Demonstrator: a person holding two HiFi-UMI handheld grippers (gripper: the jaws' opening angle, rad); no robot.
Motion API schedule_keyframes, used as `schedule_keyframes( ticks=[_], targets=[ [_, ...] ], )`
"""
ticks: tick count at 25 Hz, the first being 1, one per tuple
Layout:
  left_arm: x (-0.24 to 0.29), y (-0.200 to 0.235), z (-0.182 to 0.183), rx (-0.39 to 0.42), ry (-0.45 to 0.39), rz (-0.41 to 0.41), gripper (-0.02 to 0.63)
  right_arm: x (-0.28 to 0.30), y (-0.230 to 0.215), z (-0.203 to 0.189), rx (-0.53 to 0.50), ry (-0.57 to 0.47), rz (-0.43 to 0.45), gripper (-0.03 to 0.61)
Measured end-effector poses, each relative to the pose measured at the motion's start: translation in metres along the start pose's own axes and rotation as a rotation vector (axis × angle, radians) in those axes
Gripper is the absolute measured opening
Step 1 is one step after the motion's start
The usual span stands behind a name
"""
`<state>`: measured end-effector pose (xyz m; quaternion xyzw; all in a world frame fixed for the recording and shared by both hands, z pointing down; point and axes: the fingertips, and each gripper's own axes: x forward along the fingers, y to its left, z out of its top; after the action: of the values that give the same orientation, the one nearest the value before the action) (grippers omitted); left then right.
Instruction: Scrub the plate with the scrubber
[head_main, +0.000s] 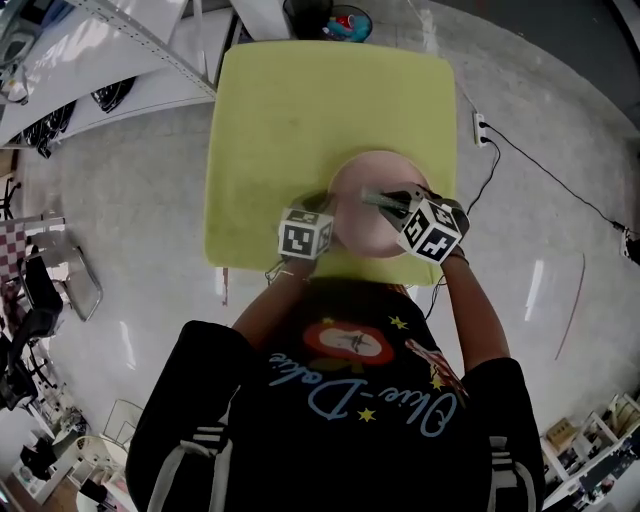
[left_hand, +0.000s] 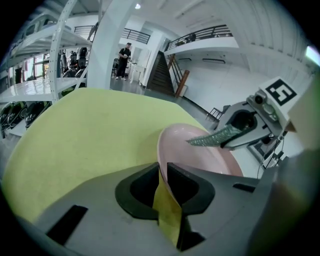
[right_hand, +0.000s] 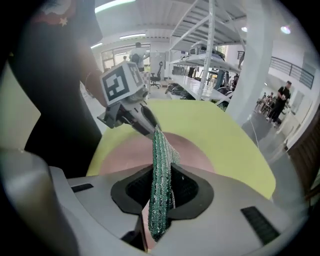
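- The left gripper (head_main: 328, 214) is pinched onto the near left rim of the pink plate (head_main: 368, 205). Only a thin strip of rim sits between its jaws. A sideways shove from scrubbing could work the rim out of that narrow bite, and the plate would then spin or skid.
- The plate lies on the yellow-green bench (head_main: 290, 110), close to the front edge nearest the person. If the rim grip lets go during a stroke toward the body, the plate could slide off that edge and drop to the floor.
- The right gripper (head_main: 398, 202) is clamped on one end of the green scrubber (head_main: 378, 197). The free end sticks out over the middle of the plate and seems to hang just clear of the surface, though I cannot be sure of contact.
- The scrubber is thin and looks floppy. Pressed down hard it may fold over or drag out of the jaws, and then the hard jaw tips would scrape the plate instead.
- Too light a pass is the opposite risk, since the scrubber would only skim the surface and clean nothing.
- The two grippers work close together over a small plate. A wide stroke to the left could knock the right one into the left and jolt the rim loose.
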<state>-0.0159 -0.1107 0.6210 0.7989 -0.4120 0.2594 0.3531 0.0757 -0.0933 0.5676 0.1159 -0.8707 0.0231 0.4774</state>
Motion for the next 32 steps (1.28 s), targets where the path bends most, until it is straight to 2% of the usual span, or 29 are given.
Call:
schedule_keyframes(
  ticks=[6,14,22,32],
  targets=[
    [0.006,-0.002,0.005,0.010,-0.006,0.013,0.048,0.016,-0.038,0.005,-0.145,0.034,-0.023,0.063],
    [0.003,-0.004,0.003,0.023,-0.001,0.029,0.044,0.042,-0.038,-0.003,-0.353,0.108,0.049,0.063],
    [-0.009,0.002,0.001,0.025,-0.004,0.025,0.048,0.044,-0.027,-0.011,-0.301,0.142,0.059,0.063],
    [-0.006,0.007,-0.003,0.015,-0.004,0.021,0.048,0.035,-0.013,-0.044,-0.061,0.162,0.024,0.064]
  ],
)
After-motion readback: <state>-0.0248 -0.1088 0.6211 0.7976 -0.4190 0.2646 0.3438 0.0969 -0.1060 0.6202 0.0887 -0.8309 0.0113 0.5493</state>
